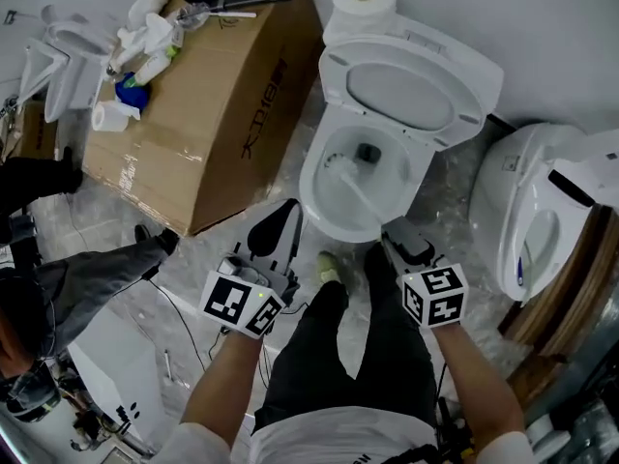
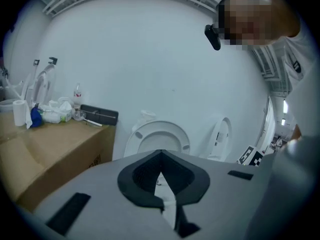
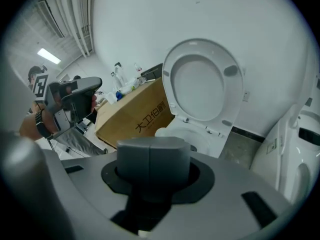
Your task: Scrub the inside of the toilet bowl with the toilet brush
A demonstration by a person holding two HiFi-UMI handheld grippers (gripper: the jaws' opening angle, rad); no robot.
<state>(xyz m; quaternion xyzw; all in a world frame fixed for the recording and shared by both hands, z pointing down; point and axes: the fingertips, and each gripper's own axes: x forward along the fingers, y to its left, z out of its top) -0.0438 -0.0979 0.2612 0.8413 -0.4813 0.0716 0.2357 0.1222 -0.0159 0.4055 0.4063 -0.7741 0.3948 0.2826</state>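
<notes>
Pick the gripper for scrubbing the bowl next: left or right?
Right. The right gripper is at the bowl rim, jaws shut, apparently on the toilet brush. The left gripper is shut, empty, off to the side.

The toilet bowl [image 1: 311, 177] looks glossy ceramic, the toilet brush [image 1: 356, 191] smooth plastic, the box [image 1: 232, 85] matt cardboard.

- Right gripper [image 3: 150, 159], bottom centre, jaws closed together.
- Toilet [image 3: 200, 84], centre, seat raised.
- Cardboard box [image 3: 132, 119], left of it.
- Second toilet [image 3: 300, 154], right edge.

Two toilets [image 1: 314, 196], one cardboard box [image 1: 222, 95], one brush [image 1: 358, 193].
</notes>
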